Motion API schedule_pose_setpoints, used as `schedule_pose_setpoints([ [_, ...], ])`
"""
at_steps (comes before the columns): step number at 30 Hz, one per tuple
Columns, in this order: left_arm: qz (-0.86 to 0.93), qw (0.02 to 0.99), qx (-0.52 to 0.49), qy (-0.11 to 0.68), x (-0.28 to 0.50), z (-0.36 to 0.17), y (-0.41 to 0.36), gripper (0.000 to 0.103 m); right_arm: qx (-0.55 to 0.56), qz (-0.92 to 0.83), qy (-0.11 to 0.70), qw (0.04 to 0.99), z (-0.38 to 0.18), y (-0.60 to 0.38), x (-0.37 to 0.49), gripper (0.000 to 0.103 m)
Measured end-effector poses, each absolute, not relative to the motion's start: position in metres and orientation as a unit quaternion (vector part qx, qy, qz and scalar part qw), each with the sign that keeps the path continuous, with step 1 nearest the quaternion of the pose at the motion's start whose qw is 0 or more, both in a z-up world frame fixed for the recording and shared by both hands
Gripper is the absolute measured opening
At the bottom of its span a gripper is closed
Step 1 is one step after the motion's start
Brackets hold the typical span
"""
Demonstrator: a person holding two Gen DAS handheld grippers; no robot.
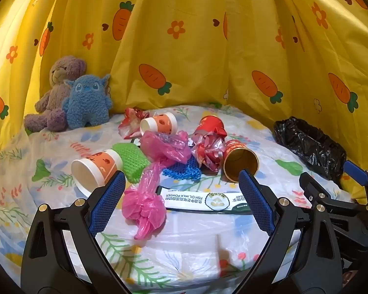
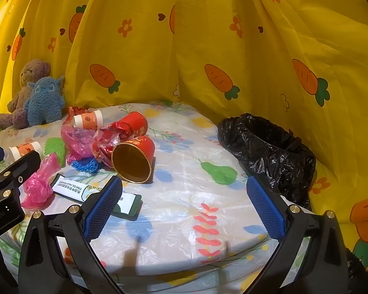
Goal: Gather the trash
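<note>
Hovering low at the near edge of the worktop (image 2: 174, 220), both tools tilted slightly down. Left hand-held gripper (image 1: 181, 191) standing wide open, gripping nothing; pink plastic bag (image 1: 144, 208) and fish oil milk powder sachet (image 1: 198, 199) lying between and just beyond its fingertips, untouched. Right hand-held gripper (image 2: 184, 196) likewise spread fully, carrying nothing, only bare cloth between its pads.

Trash sitting in one loose heap, centre of the left wrist view: two white-and-orange paper cups (image 1: 95, 169) (image 1: 159, 123) tipped over, green mesh sleeve (image 1: 132, 161), blue mesh sleeve (image 1: 184, 171), crumpled red wrapper (image 1: 208, 152), two red cups (image 1: 240, 164) (image 1: 212, 125) on their sides.

Black trash bag (image 2: 269, 152) waiting open at the right of the right wrist view, well apart from the heap; interior dark, nothing visible inside.

Judging the collecting as barely begun: every visible item remaining on the worktop. Plush toys (image 1: 71, 98) sitting at upper left, likely not trash.
</note>
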State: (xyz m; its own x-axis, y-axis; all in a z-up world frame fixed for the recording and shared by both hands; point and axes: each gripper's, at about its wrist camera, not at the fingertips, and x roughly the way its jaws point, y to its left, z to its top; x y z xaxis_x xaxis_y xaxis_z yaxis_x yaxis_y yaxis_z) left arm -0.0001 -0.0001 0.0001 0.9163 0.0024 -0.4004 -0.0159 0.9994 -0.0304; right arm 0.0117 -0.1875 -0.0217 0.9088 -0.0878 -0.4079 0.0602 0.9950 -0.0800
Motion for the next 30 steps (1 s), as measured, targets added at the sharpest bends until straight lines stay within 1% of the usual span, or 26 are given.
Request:
schedule_pose_setpoints([
  [30,0.000,0.979,-0.016,0.202,-0.0022,-0.0021,-0.0020,0.092,-0.031,-0.041,0.209,0.977,-0.0209,-0.1920,0.0094,0.098],
])
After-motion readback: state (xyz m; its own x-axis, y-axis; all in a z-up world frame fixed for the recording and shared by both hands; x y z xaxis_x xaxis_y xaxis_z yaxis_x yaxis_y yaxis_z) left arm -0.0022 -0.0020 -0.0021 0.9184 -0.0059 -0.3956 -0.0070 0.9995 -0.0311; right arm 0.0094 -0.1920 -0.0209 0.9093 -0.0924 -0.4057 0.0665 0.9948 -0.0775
